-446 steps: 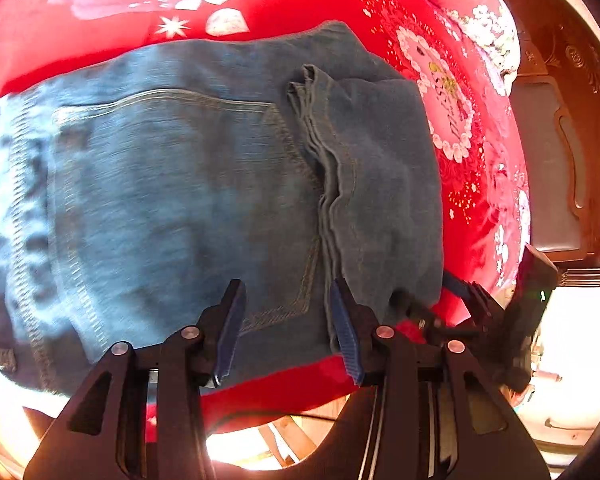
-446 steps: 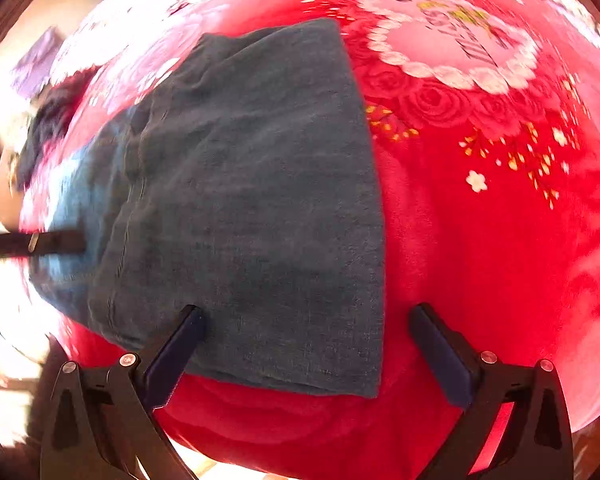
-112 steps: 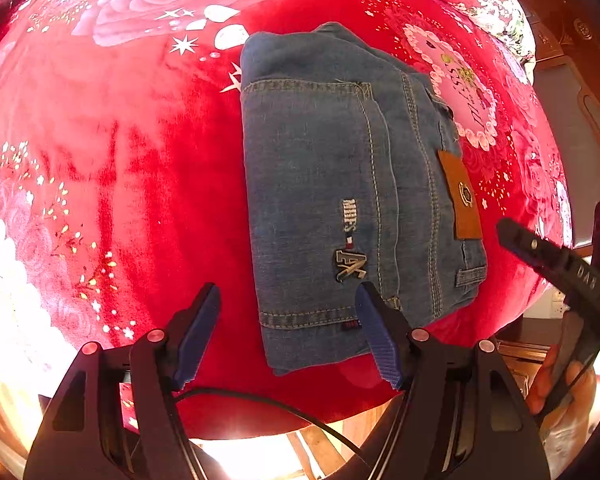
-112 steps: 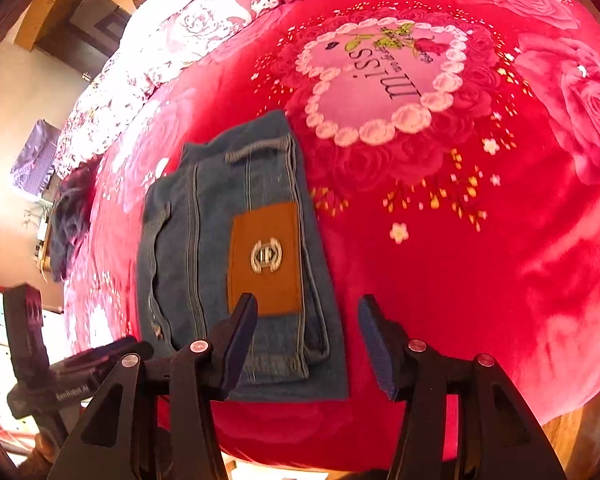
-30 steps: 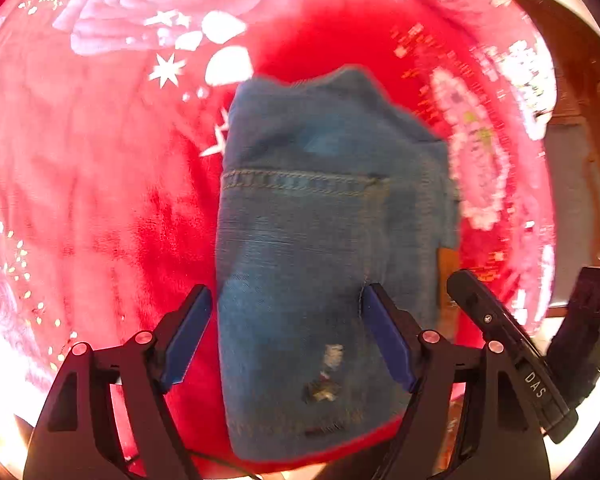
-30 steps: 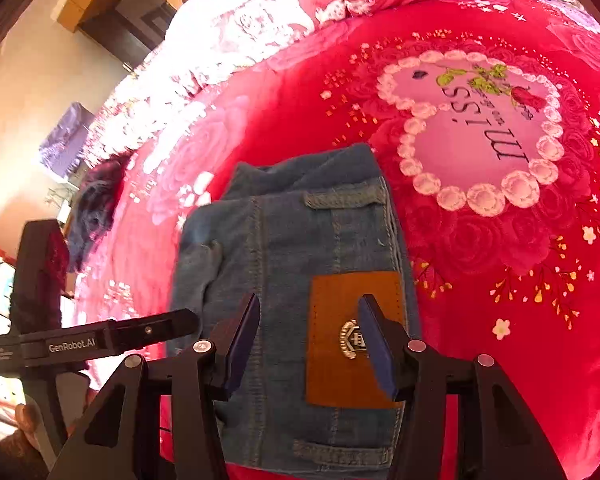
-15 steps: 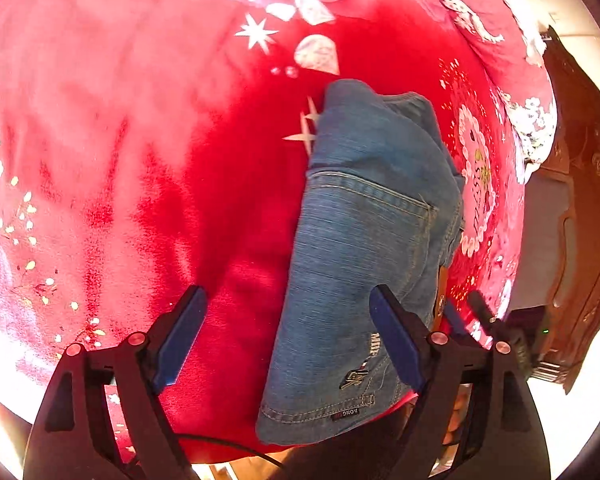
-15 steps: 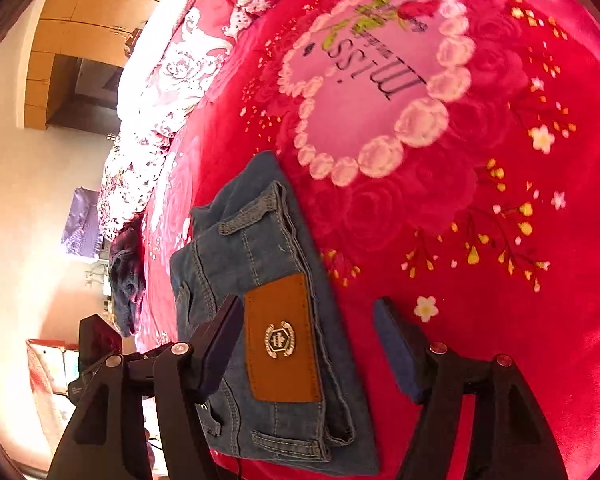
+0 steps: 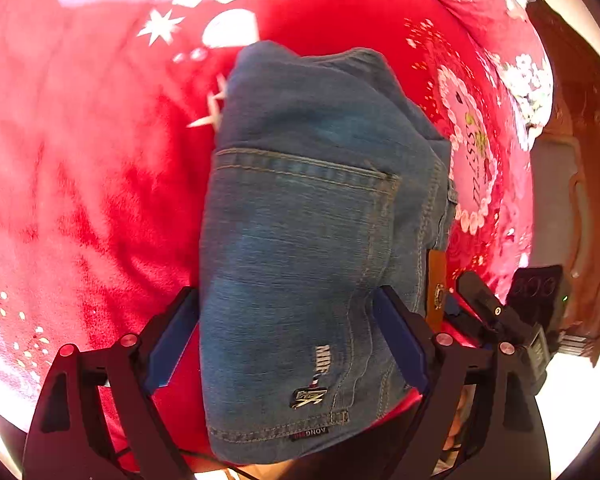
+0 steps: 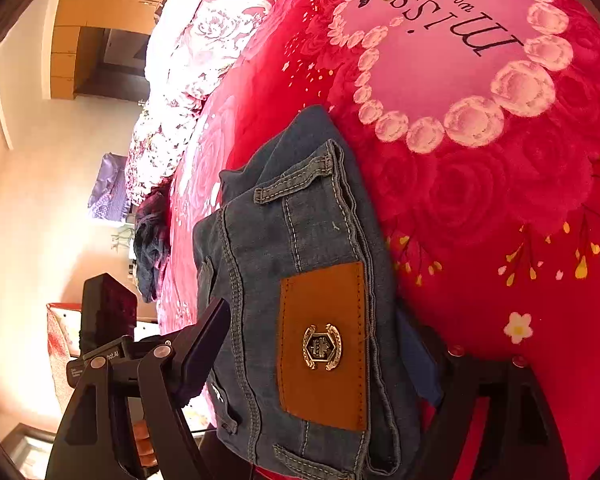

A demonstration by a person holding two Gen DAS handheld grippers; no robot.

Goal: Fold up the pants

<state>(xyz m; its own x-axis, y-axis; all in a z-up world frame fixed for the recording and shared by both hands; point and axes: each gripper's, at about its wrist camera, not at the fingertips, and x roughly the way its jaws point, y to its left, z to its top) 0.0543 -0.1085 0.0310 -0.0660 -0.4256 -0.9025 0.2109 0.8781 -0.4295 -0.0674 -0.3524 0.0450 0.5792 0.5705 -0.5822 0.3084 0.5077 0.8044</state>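
Note:
The blue jeans lie folded into a thick bundle on the red blanket, back pocket up. My left gripper straddles the near end of the bundle, its jaws wide and still opening, the denim between them. In the right wrist view the waistband end of the jeans shows its brown leather patch. My right gripper stands around that end with jaws opening; its right finger is partly hidden behind the denim edge. Each gripper shows in the other's view: the right gripper, the left gripper.
A dark heap of clothes lies at the bed's far edge, with floral bedding behind it. A pink heart print marks the blanket right of the jeans. Brown wooden furniture stands beside the bed.
The right jaws have spread wider and dropped close around the patch end. The left gripper swung back so the bundle sits centred between its fingers.

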